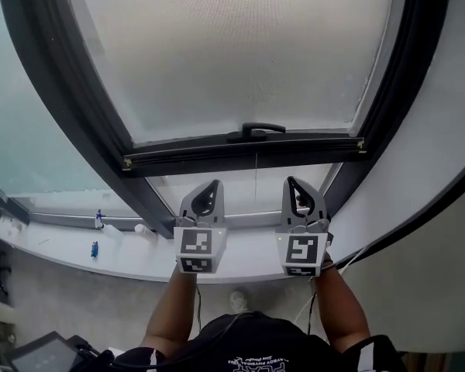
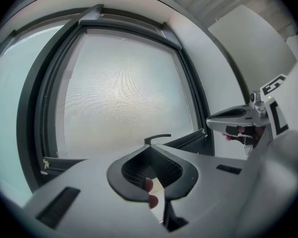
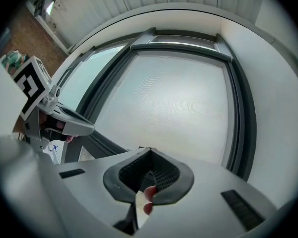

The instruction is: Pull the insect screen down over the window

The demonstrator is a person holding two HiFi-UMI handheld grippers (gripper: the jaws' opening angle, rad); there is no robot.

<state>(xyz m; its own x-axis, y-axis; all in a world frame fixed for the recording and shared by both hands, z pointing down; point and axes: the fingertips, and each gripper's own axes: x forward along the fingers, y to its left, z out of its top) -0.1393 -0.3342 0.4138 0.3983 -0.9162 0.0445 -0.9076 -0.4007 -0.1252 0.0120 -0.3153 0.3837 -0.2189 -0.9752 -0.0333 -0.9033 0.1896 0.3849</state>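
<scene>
Left gripper [image 1: 211, 186] and right gripper [image 1: 293, 181]: jaws together on both, nothing between them. They sit side by side, below the bar [image 1: 217, 156] in the head view and not touching it. Screen [image 1: 232, 53] covers most of the window; its bar, with handle [image 1: 256, 131], stands above the sill [image 1: 70, 246], with a strip of glass [image 1: 232, 192] bare beneath.

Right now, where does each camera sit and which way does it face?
Head view: on the person's head, facing down at screen, forearms, left gripper, right gripper.
Left gripper view: on that gripper, along its shut jaws toward the screen; fingertips show.
Right gripper view: likewise, fingertips showing.
Shared: the screen; each gripper view catches the other gripper.
</scene>
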